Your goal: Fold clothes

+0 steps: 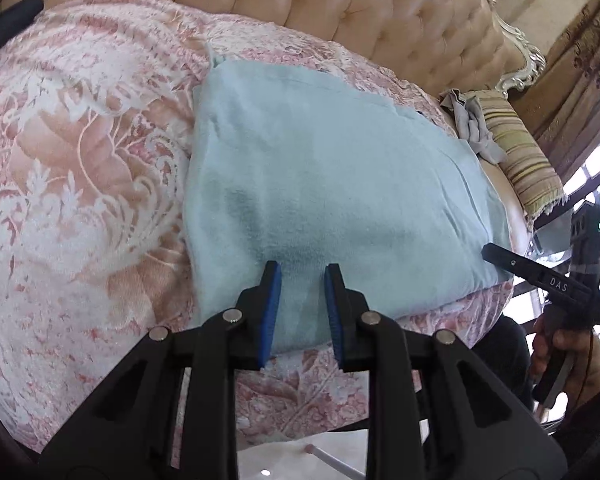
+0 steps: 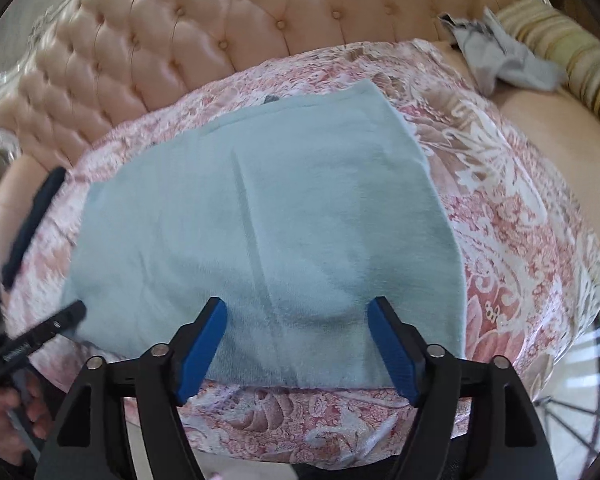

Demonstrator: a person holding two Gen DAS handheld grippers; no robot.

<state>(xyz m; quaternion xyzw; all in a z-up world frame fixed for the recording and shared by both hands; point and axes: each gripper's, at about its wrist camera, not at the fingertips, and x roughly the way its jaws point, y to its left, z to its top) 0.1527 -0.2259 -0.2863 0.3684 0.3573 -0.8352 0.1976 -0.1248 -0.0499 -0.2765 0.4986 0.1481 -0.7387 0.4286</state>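
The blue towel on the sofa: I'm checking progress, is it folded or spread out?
Folded: the blue towel lies flat, with a second layer's edge showing along one side.

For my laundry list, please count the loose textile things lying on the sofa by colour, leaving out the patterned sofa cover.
Light blue: 1, the folded towel
Grey: 1, the crumpled cloth
Striped beige: 1, the cushion
Total: 3
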